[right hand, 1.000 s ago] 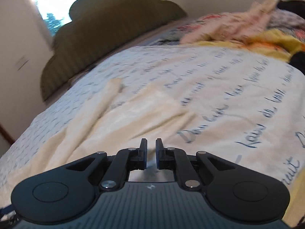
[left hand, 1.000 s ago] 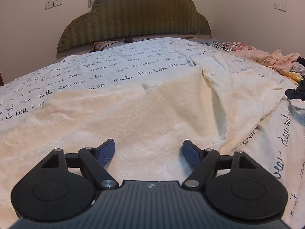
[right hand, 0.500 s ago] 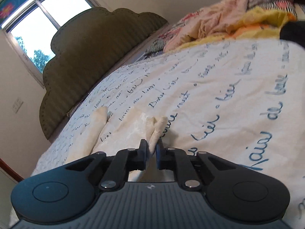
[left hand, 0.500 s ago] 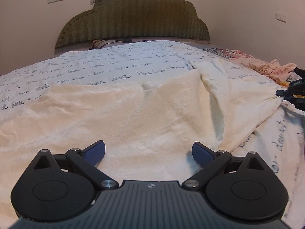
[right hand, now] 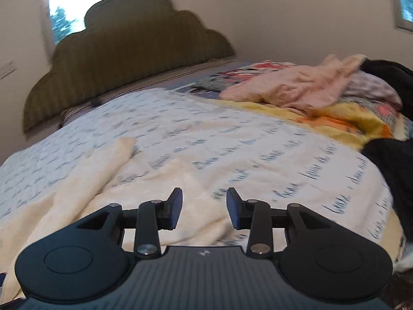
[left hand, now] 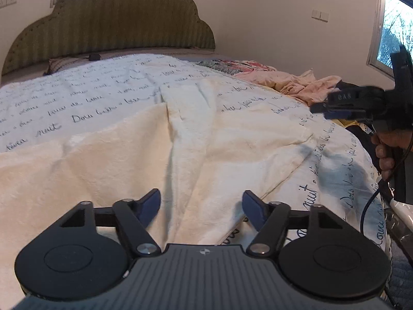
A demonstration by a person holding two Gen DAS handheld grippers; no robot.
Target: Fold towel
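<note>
Script-printed bedspread (left hand: 108,95), green scalloped headboard (left hand: 111,28), cream towel (left hand: 129,160), clothes pile (right hand: 309,87)

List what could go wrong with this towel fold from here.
1. The cream towel lies rumpled with a raised ridge down its middle; folding now may trap that crease.
2. Both grippers are open and hold nothing; the left gripper may pinch the script-printed bedspread along with the towel's edge.

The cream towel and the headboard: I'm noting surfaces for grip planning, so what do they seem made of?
The towel looks like soft, matte terry or fleece: a fuzzy nap, and it lies in limp rumpled folds. The headboard looks upholstered in olive ribbed fabric, perhaps corduroy: vertical ribs and a studded edge.
</note>
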